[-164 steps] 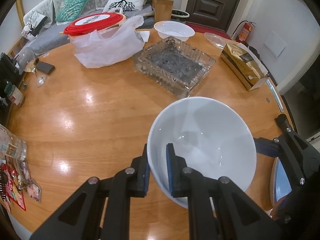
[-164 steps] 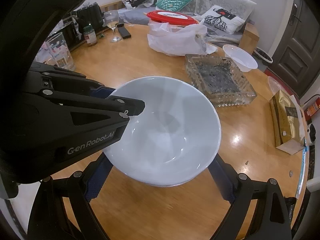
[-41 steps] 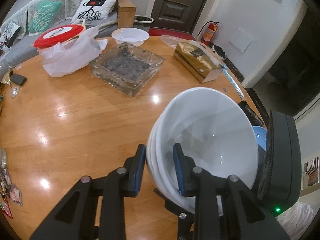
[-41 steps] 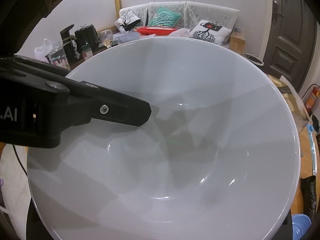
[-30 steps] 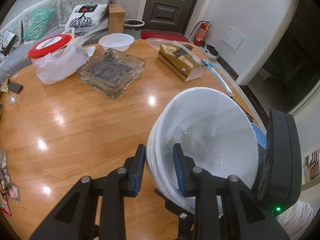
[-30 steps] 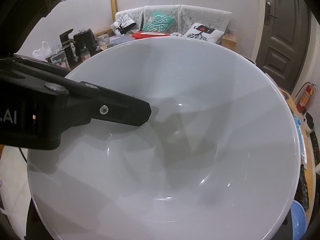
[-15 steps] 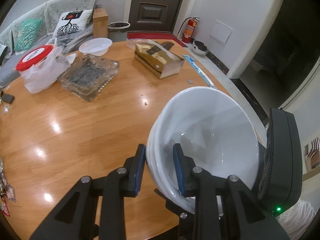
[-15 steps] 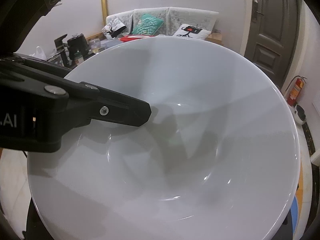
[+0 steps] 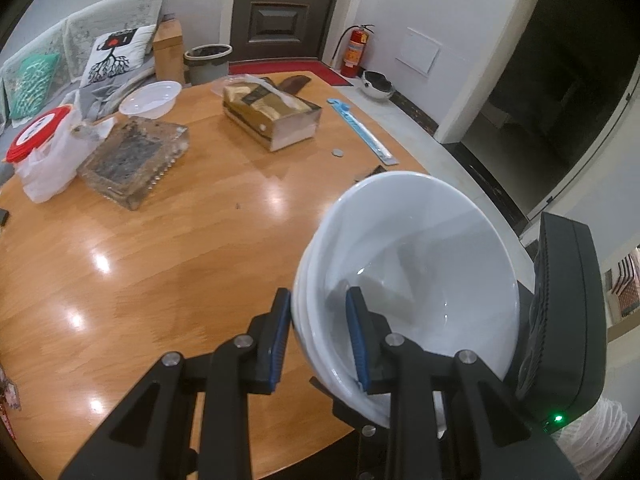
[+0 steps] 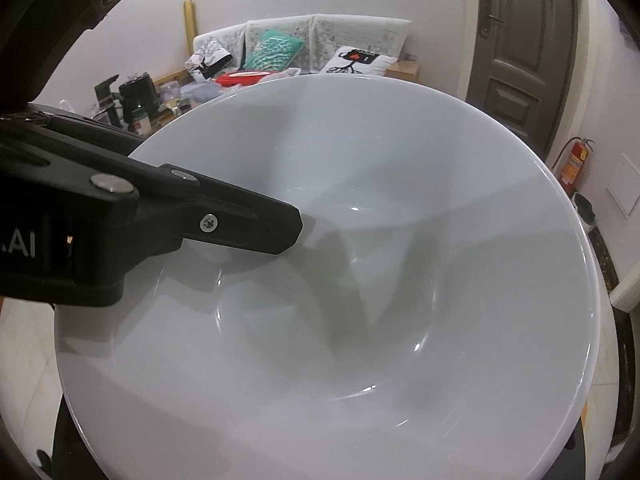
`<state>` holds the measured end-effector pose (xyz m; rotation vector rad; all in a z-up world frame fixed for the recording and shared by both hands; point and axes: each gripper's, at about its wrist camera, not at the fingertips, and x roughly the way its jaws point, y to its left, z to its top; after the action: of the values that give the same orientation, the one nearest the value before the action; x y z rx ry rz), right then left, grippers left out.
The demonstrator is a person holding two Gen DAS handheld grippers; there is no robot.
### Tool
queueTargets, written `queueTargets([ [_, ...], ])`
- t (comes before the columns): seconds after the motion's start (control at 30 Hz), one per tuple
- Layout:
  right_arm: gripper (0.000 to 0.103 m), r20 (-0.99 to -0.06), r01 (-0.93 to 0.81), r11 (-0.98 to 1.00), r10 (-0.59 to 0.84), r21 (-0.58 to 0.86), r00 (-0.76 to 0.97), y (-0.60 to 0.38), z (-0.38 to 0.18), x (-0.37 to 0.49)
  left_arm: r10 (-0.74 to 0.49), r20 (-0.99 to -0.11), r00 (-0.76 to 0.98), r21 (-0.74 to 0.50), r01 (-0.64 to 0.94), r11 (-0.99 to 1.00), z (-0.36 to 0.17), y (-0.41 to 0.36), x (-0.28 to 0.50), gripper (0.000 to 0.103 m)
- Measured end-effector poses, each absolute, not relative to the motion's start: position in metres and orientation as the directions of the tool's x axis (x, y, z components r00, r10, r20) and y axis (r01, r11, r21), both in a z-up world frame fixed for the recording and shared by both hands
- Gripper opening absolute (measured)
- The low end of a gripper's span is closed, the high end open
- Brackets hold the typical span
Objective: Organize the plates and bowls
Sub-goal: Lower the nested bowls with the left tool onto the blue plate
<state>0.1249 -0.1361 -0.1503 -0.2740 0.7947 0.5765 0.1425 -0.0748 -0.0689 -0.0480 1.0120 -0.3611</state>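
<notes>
the left gripper (image 9: 320, 330) is pinched narrow on the near-left rim of a stack of white bowls (image 9: 416, 276), one blue-padded finger outside the wall and one inside, so the stack hangs tilted above the near right edge of the round wooden table (image 9: 168, 240). the stack shows nested rims, glossy and smooth, wide and conical. the right gripper's (image 10: 320, 460) body sits at the far right of the stack in the left view; in its own view the top bowl fills the frame and hides the fingers, so i cannot tell its opening. far left on the glossy table lie a ribbed glass dish (image 9: 134, 158), a small white bowl (image 9: 150, 98) and a gold box (image 9: 272, 114).
</notes>
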Motion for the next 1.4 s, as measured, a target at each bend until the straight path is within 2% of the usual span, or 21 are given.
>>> queueTargets([
  [0.77, 0.102, -0.757, -0.492, 0.871, 0.31, -0.016, 0.575, -0.22, -0.156, 0.123, -0.374, -0.828, 0.417, -0.227, 0.361, 0.904, -0.089, -0.165, 0.151, 0.024],
  [1.4, 0.102, -0.802, -0.458, 0.889, 0.266, -0.011, 0.534, -0.256, -0.179, 0.14, -0.413, -0.839, 0.355, -0.28, 0.369, 0.886, -0.122, -0.196, 0.175, 0.024],
])
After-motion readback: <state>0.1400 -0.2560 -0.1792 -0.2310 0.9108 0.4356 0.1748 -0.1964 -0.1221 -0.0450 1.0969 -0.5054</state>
